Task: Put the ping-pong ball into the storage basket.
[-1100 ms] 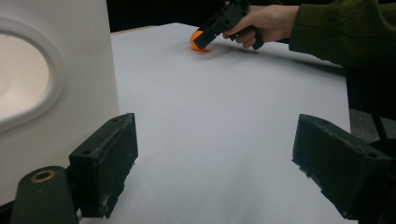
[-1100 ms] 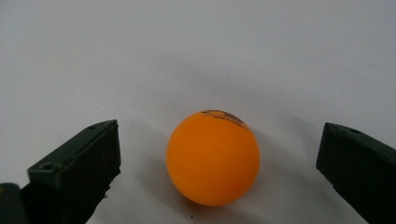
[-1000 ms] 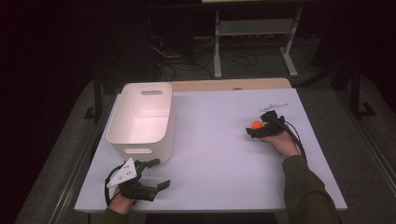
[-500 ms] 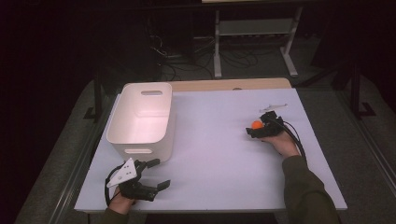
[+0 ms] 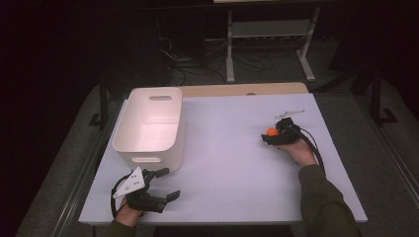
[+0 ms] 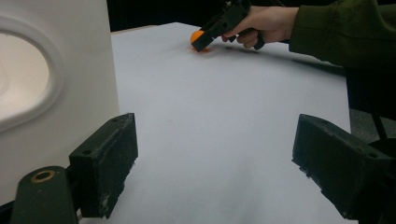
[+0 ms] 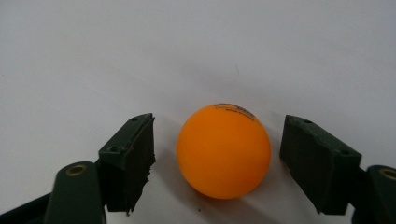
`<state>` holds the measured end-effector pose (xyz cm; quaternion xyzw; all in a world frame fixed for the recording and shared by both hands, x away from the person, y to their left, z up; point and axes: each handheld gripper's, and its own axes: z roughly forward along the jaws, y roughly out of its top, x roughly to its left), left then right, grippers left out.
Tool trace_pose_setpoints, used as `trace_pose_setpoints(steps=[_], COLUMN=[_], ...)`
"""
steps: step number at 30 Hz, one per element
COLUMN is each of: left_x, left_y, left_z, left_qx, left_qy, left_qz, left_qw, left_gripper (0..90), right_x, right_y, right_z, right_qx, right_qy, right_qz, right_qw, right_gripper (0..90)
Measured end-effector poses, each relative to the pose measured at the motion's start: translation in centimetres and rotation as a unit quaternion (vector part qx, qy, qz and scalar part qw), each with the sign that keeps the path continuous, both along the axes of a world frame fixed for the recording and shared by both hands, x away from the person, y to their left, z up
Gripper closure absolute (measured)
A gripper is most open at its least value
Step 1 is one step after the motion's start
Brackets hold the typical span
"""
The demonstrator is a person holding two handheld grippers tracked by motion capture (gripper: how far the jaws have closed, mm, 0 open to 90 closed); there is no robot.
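Observation:
An orange ball [image 7: 223, 150] lies on the white table between the two jaws of my right gripper [image 7: 219, 156], with a gap on each side; the jaws are open and touch nothing. From above, the ball [image 5: 271, 132] sits at the tip of the right gripper [image 5: 269, 136] on the table's right half. The left gripper view shows the same ball [image 6: 197, 36] far off under that hand. My left gripper [image 5: 165, 183] rests near the front left corner, jaws wide open and empty, just in front of a white bin [image 5: 129, 142].
The white bin [image 6: 60, 70] has a cut-out handle and stands close to the left gripper's left jaw. A thin pale tool [image 5: 289, 113] lies behind the right hand. A wooden strip [image 5: 237, 89] runs along the table's far edge. Beyond it stands a metal rack.

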<state>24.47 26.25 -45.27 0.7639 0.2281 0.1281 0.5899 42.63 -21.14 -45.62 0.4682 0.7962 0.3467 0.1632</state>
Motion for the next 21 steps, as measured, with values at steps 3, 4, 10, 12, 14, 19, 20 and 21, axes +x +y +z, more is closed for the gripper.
trace_pose_setpoints(steps=[3,4,10,12,14,19,20,21], left_x=[0.0,0.0,0.0,-0.01,0.0,-0.02,-0.02,-0.02], left_y=[0.0,0.0,-0.01,-0.01,0.0,-0.02,-0.02,-0.02], left_z=[0.0,0.0,0.0,0.0,0.0,-0.01,0.0,0.0], left_qx=[0.0,0.0,0.0,0.0,0.0,0.0,0.0,0.0], left_qy=[0.0,0.0,0.0,-0.001,-0.001,-0.001,-0.001,-0.001], left_qz=[0.0,0.0,0.0,0.0,0.0,0.001,0.001,0.001], left_qw=[1.0,1.0,1.0,1.0,1.0,1.0,1.0,1.0], left_gripper=[14.0,14.0,14.0,14.0,14.0,14.0,14.0,14.0], right_x=[-0.01,-0.02,-0.02,-0.02,-0.02,-0.04,-0.04,-0.05], right_y=[-0.04,-0.04,-0.12,-0.13,-0.12,-0.14,-0.14,-0.14], right_z=[0.02,0.03,0.06,0.05,0.05,0.1,0.1,0.1], right_qx=[0.0,0.0,0.003,0.004,0.004,0.005,0.005,0.006], right_qy=[-0.001,-0.001,0.0,0.001,0.001,0.002,0.002,0.003], right_qz=[0.001,0.001,0.002,0.004,0.003,0.007,0.007,0.007], right_qw=[1.0,1.0,1.0,1.0,1.0,1.0,1.0,1.0], right_gripper=[28.8,29.9,35.3,37.6,38.0,42.3,42.3,43.1])
